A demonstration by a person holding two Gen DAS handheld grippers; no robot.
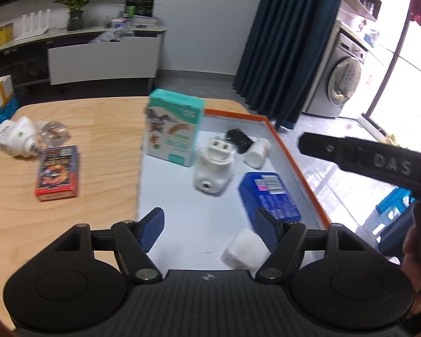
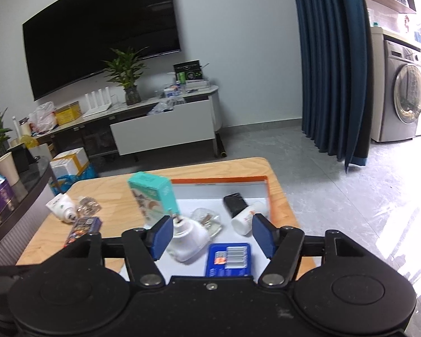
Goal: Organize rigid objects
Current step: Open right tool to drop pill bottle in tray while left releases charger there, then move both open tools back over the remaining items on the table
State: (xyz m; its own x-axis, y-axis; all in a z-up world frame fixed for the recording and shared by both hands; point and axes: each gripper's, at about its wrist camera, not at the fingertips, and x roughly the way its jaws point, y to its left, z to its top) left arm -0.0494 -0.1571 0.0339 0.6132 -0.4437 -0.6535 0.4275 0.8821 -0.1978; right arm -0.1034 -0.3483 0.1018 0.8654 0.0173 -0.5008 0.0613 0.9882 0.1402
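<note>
You are partly done. The orange-edged tray [image 1: 292, 151] on the right side of the tabletop [image 1: 98, 129] already holds a tall teal box [image 1: 174, 129] standing at its far left, a white plug-in gadget [image 1: 213, 171] in the middle, a black block [image 1: 238, 139] and a small white bottle [image 1: 257, 151] at the far side, a blue box [image 1: 269, 196] on the right, and a white lump [image 1: 244, 250] at the near edge. Still out on the wood to the left are a red and blue box [image 1: 57, 175], a second white gadget [image 1: 14, 137] and a clear crinkly thing [image 1: 54, 134]. Those look like what is left to bring over. Your left tool [image 1: 207, 227] is spread wide and holds nothing. Your right tool [image 2: 210, 234] is spread wide too, empty above the tray.
</note>
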